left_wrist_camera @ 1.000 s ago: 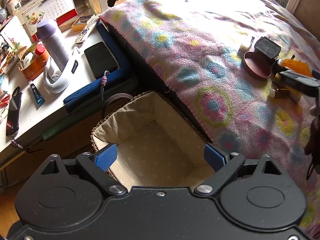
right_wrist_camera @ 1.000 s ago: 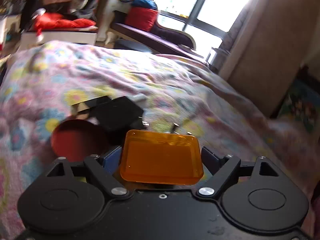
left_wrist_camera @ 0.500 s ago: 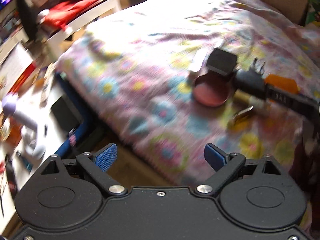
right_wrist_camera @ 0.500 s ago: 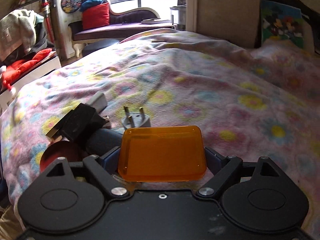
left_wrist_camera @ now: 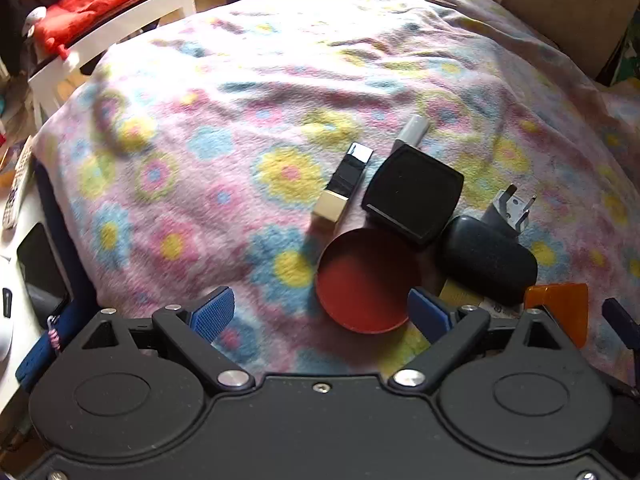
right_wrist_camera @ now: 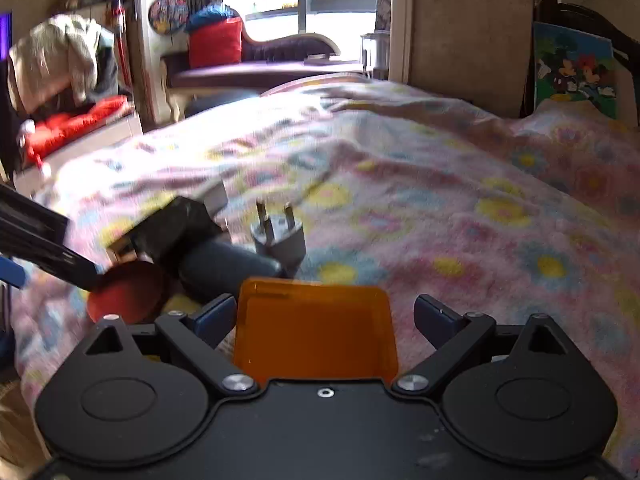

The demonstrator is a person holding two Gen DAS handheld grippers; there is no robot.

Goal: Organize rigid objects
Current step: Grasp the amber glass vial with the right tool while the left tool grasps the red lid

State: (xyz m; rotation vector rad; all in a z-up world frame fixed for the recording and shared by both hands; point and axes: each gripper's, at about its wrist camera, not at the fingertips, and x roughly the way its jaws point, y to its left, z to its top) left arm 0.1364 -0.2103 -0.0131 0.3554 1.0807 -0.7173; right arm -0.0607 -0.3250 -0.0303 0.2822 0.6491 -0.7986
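Several small objects lie on a flowered blanket: a round red lid, a square black compact, a black and gold lipstick, a white tube, and a dark oval case with a grey plug adapter. My left gripper is open and empty, just above the red lid's near side. My right gripper has its jaws wide around an orange translucent box, with gaps on both sides. The box also shows in the left wrist view.
A side table edge with a black phone and a remote lies to the left of the bed. A white bench with red cushions stands beyond. A Mickey picture and a headboard sit at the far right.
My left gripper swung from over the lined basket to the bed and now hovers at the red lid. My right gripper's jaws have opened away from the orange box.
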